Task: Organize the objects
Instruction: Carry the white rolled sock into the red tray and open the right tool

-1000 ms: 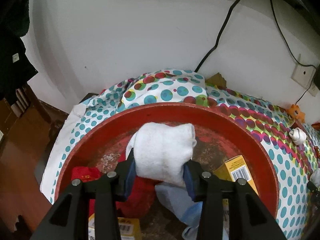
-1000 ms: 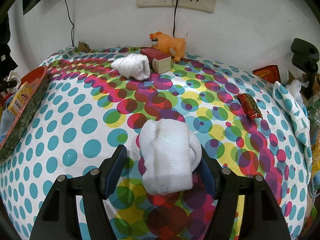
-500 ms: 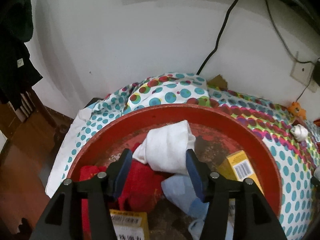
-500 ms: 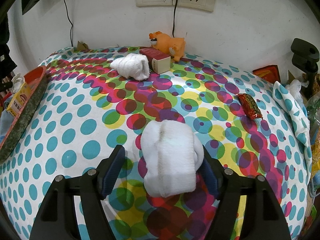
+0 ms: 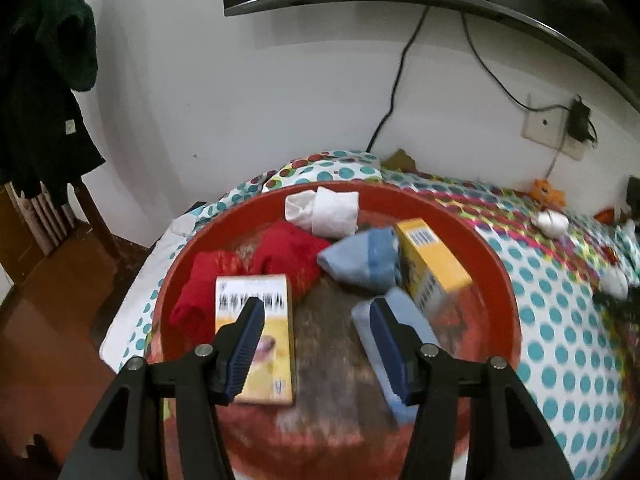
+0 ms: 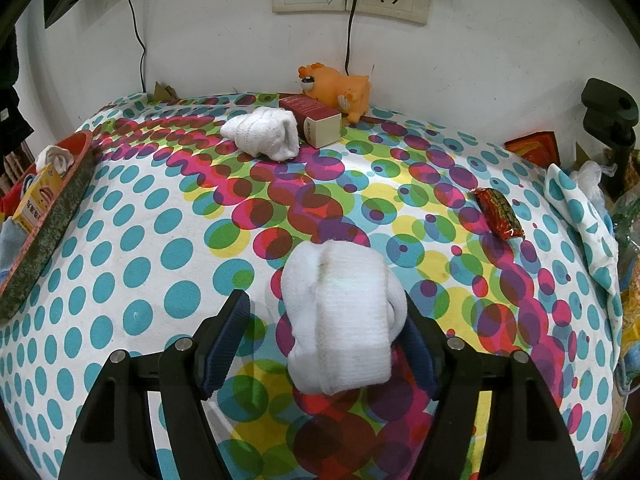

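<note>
The red basin at the centre of the left view already holds a white sock roll, red socks, blue socks and two yellow boxes. The left gripper hangs over it, jaws released and empty. Low in the right view, the right gripper brackets another white sock bundle on the bench, jaws apparently not clenched. A third sock roll, a maroon box and a snack wrapper remain out.

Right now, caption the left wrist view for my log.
Open left gripper above red basin holding white sock roll, red socks, blue socks, yellow boxes.
</note>
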